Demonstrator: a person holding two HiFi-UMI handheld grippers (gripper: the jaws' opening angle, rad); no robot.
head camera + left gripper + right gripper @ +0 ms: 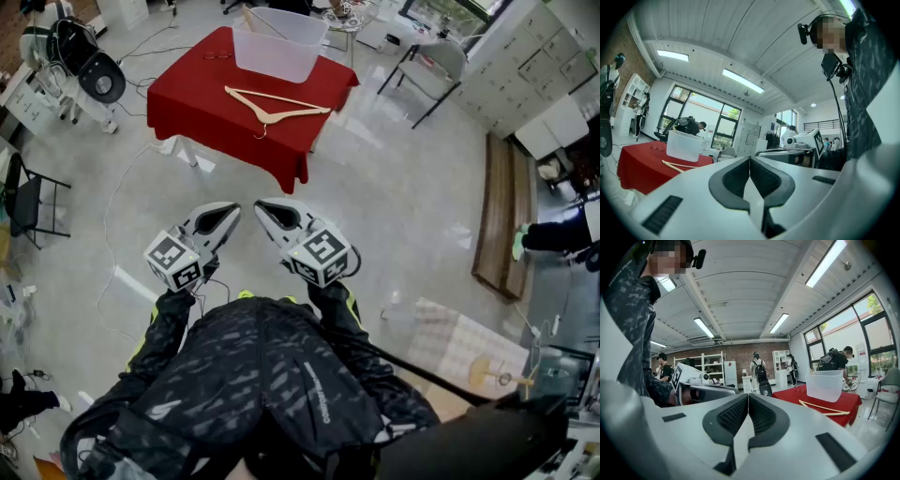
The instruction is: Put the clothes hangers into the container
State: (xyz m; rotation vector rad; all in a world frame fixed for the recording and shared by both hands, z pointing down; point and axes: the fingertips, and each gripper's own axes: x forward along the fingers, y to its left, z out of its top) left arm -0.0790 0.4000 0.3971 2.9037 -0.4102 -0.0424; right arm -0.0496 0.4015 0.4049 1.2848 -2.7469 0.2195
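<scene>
On the red table (192, 98) well ahead, wooden hanger (277, 105) lies flat just beside the clear container (279, 47), not in it. Left gripper (223, 217) and right gripper (272, 212) both closed, empty. Approach step; next likely needs closing in and opening jaws over the hanger.

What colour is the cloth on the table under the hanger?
Red: the tablecloth shows best in the head view.

1. This is looking like an open lab workspace.
2. Strip lights (705, 327) are running across a ribbed ceiling; white shelving (707, 363) is lining a brick wall (740, 354).
3. Cables (106, 208) are trailing across the glossy floor (394, 187) beside white lockers (525, 56).
</scene>
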